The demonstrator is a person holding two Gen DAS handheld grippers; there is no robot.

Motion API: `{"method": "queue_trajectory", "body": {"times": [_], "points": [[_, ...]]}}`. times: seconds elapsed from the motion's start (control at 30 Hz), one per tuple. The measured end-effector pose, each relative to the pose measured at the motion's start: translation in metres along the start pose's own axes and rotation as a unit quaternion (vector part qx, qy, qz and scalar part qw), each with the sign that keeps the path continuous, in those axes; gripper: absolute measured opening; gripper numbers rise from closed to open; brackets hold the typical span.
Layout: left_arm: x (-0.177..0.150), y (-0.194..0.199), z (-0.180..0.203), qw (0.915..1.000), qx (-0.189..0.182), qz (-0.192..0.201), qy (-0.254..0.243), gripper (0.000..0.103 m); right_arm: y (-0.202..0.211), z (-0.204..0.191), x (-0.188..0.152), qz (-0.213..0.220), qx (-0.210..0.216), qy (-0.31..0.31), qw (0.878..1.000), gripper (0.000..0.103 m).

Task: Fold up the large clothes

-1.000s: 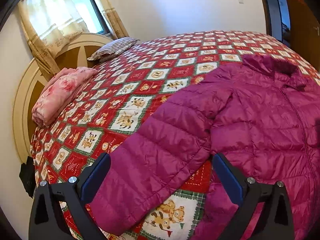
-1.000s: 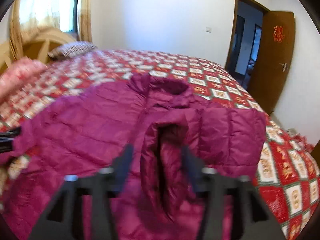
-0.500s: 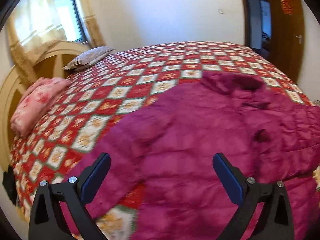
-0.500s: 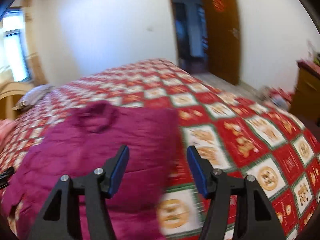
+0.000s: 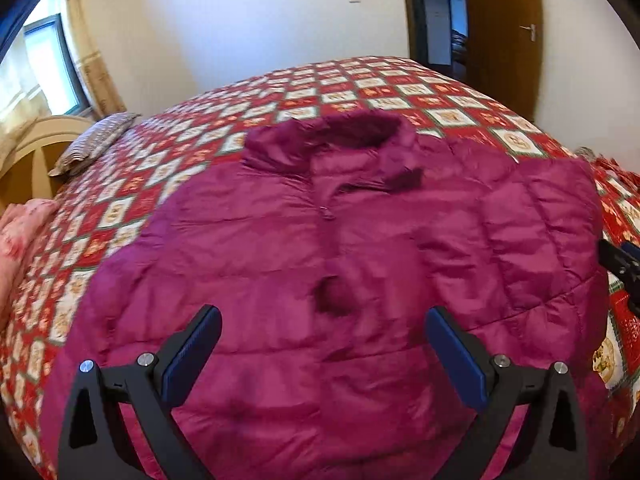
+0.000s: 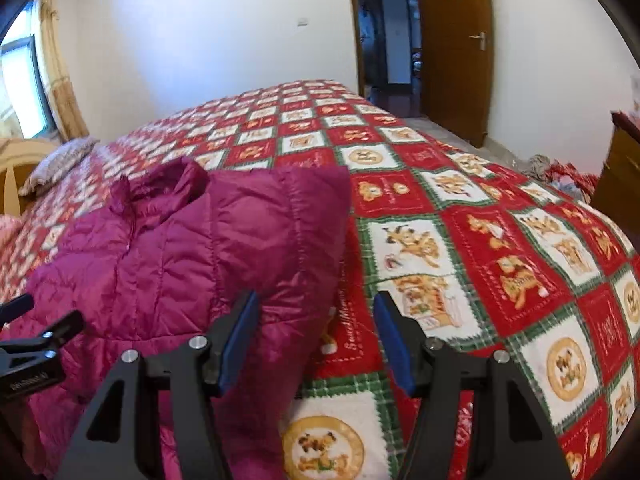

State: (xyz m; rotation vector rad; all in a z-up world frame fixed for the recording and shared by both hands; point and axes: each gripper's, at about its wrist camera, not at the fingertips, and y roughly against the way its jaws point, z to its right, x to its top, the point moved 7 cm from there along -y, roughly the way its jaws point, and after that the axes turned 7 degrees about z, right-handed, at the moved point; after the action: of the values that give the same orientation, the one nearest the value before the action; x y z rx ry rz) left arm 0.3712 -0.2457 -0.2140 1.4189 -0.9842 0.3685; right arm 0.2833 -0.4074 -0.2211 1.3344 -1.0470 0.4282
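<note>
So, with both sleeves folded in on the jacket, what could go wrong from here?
1. The puffy jacket looks slippery and springy, so the folded sleeve may slide open again.
2. The right tool hangs open at the jacket's edge over the quilt; closing there could pinch the quilt too.
3. The left tool, whose jaws have just been closing with nothing gripped, sits over the padded middle and may catch only the top layer.
</note>
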Motion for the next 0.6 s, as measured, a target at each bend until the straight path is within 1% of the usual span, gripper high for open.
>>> {"method": "queue_trajectory", "body": {"times": [0.03,0.07,0.1,0.13,0.2,0.23,0.33,0.37,0.43,0.53,0.57,0.6], "points": [[-0.001,-0.003,0.002,1.0,-0.002,-0.001,-0.003,0.074,-0.002,-0.004,-0.002,-0.001,0.009,0.005,1.0,0.063],[-0.005,-0.007,0.004,0.9998,-0.013,-0.011,-0.005,0.04,-0.004,-0.01,-0.004,-0.003,0.021,0.012,1.0,0.063],[-0.007,-0.01,0.005,0.9995,-0.024,-0.018,-0.002,0.018,-0.005,-0.015,-0.006,-0.005,0.027,0.021,0.999,0.063],[-0.008,-0.009,0.003,0.9991,-0.036,-0.019,0.006,0.017,-0.006,-0.018,-0.007,-0.005,0.029,0.026,0.999,0.063],[-0.007,-0.001,-0.005,0.9996,-0.028,0.003,0.004,0.011,-0.007,-0.024,-0.01,-0.005,0.036,0.036,0.999,0.063],[-0.007,0.004,-0.01,0.9997,-0.023,0.011,0.0,0.011,-0.007,-0.025,-0.011,-0.004,0.036,0.038,0.999,0.063],[-0.006,0.017,-0.03,0.9996,-0.016,0.022,0.003,0.004,-0.007,-0.03,-0.011,-0.003,0.036,0.041,0.999,0.063],[-0.005,0.022,-0.038,0.9996,-0.006,0.029,0.002,0.002,-0.006,-0.032,-0.01,-0.001,0.036,0.043,0.998,0.063],[-0.006,0.029,-0.053,0.9993,0.011,0.037,-0.001,0.002,-0.004,-0.037,-0.009,-0.001,0.039,0.05,0.998,0.063],[-0.007,0.034,-0.076,0.9988,0.024,0.041,0.008,0.002,-0.003,-0.046,-0.008,-0.001,0.045,0.055,0.997,0.063],[-0.009,0.033,-0.081,0.9989,0.025,0.038,0.013,0.002,-0.003,-0.048,-0.008,-0.002,0.041,0.062,0.997,0.063],[-0.012,0.033,-0.084,0.999,0.019,0.036,0.019,0.002,-0.004,-0.047,-0.008,0.0,0.027,0.066,0.997,0.063]]}}
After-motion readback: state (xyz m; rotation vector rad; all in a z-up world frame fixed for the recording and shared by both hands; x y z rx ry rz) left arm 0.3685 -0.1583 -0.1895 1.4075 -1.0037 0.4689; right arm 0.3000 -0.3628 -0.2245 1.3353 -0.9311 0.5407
